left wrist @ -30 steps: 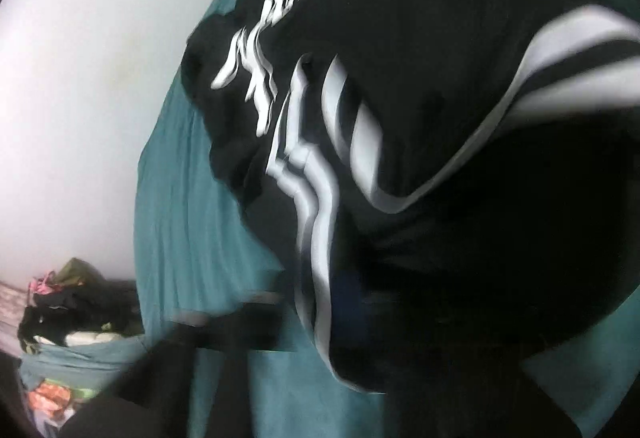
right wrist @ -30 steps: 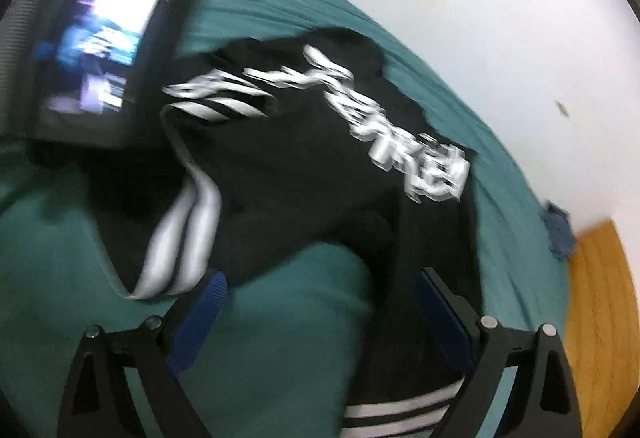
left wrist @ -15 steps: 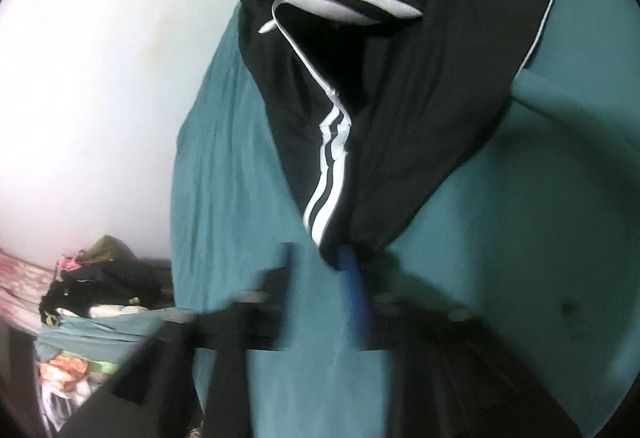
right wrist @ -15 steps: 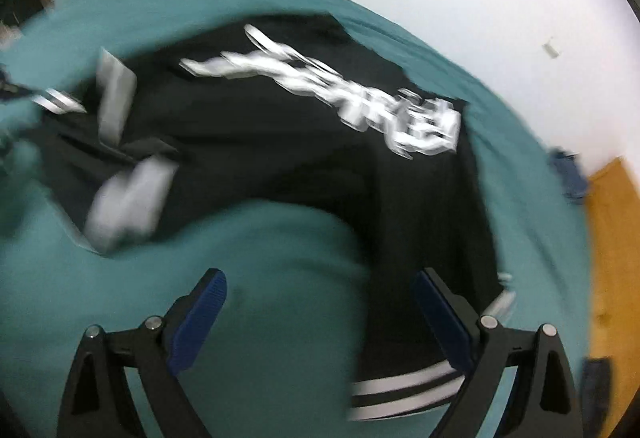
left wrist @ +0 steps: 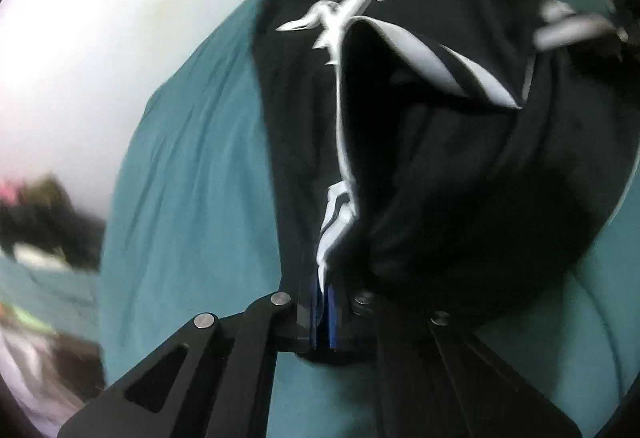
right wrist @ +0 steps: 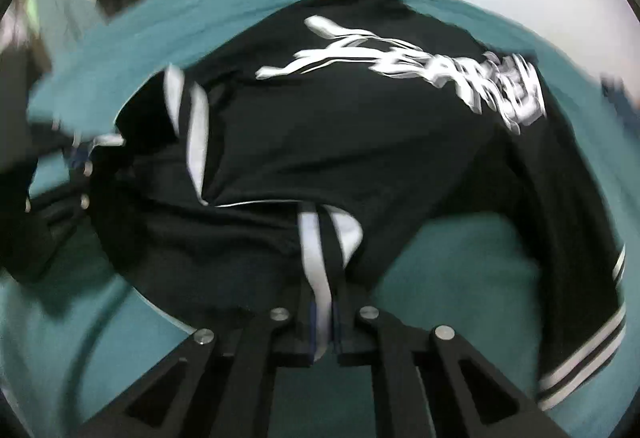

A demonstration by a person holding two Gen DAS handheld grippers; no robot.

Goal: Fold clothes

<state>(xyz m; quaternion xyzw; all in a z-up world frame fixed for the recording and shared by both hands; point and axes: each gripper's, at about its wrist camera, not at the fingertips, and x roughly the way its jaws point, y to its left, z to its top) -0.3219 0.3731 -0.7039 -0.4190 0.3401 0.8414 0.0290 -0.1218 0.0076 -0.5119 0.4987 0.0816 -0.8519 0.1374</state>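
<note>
A black jacket with white lettering and white stripes lies on a teal bed sheet. It also shows in the left wrist view. My left gripper is shut on a white-striped edge of the jacket. My right gripper is shut on another white-striped edge. The left gripper shows at the left edge of the right wrist view. A striped cuff lies at the right.
A white wall stands behind the bed. A blurred pile of clothes sits at the left past the sheet. A small dark blue item lies at the bed's right edge.
My right gripper was open and empty; it has now shut on a striped edge of the jacket. My left gripper still holds its edge and both views have shifted over the jacket.
</note>
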